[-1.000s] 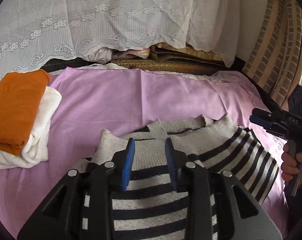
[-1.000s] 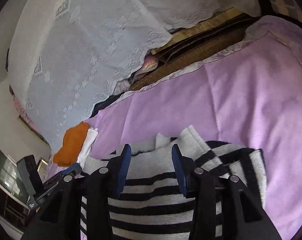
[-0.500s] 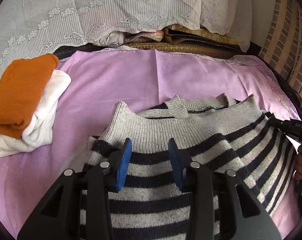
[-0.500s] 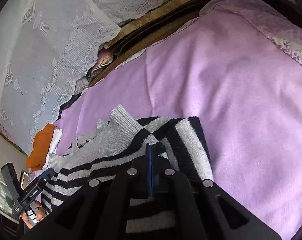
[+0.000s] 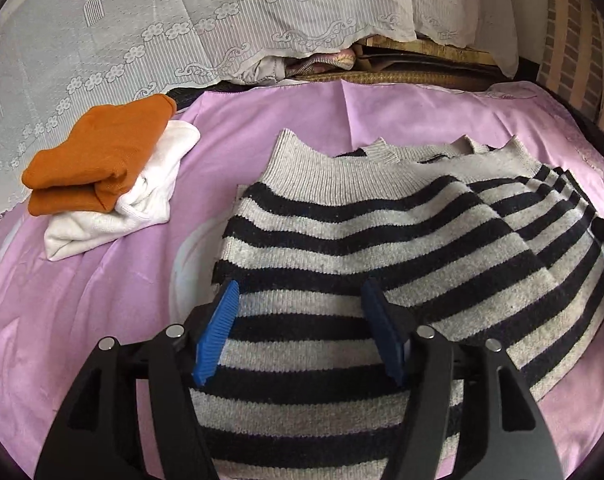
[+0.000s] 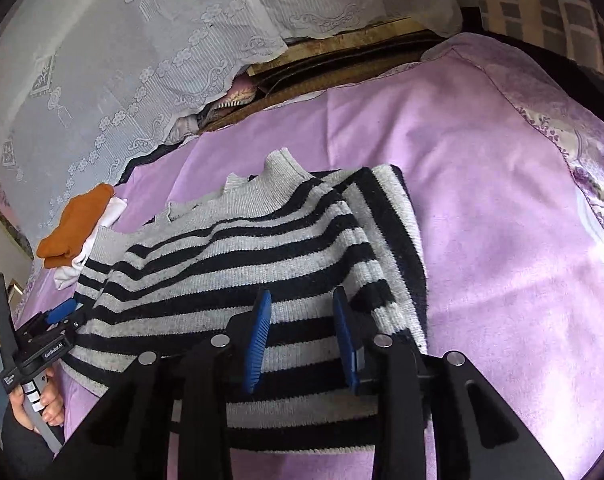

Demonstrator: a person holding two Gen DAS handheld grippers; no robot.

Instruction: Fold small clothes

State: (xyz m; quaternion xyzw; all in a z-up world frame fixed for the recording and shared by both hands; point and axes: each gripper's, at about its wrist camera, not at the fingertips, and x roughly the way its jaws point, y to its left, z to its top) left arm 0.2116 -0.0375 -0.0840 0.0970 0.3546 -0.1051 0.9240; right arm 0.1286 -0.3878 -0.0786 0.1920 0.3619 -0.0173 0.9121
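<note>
Striped knit sweater [image 5: 354,240], grey with black bands, lies on the pink bedsheet [image 5: 102,300], folded over itself with the ribbed collar edge toward the far side. Left gripper [image 5: 300,294] sits over the sweater's near left part: jaws opening, blue pads standing apart above the knit, nothing pinched between them. Right gripper [image 6: 300,300] over the near right part, next to the folded sleeve: jaws opening too, narrower gap, fabric visible under the gap but the pads aren't pressing it. A hand [image 6: 42,400] on the left gripper's handle shows at the lower left of the right wrist view. Folded orange garment [image 5: 98,152] stacked on a folded white garment [image 5: 130,208], left of the sweater, not touching it. Lace curtain [image 5: 182,20] behind the bed.
</note>
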